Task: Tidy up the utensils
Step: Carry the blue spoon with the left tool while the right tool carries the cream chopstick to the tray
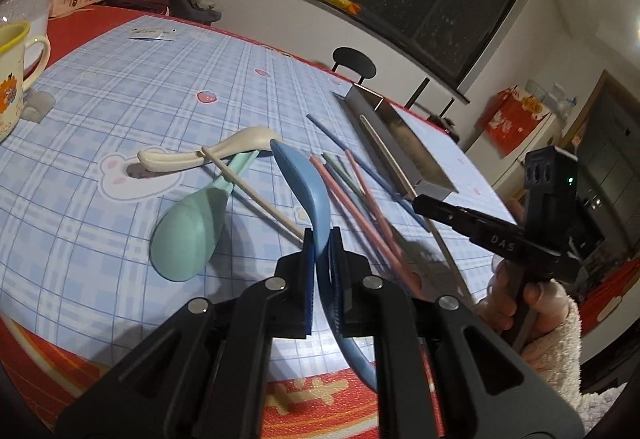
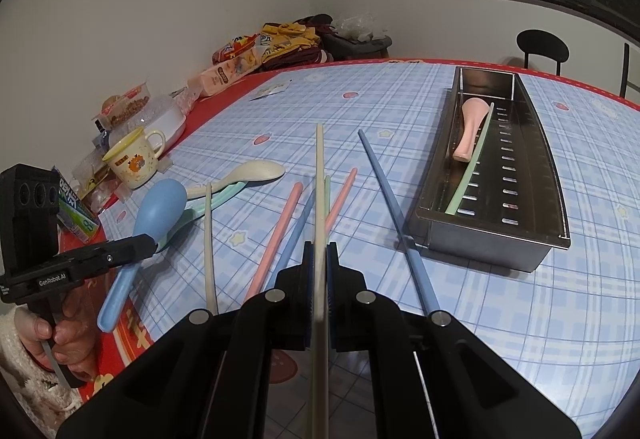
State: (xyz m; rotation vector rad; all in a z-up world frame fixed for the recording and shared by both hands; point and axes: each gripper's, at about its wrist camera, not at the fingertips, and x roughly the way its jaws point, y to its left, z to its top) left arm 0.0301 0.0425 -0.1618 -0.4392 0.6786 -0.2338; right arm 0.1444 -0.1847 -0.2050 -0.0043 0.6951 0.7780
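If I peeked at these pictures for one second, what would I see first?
First, the two black grabbers: the left gripper pinches a blue spoon, and the right gripper pinches a cream chopstick. Next, the shiny metal tray on the right, with a pink spoon inside.

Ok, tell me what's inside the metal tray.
The metal tray holds a pink spoon and a green chopstick, seen from the right wrist. Its slotted floor is otherwise bare; the near wall hides a strip of floor behind it.
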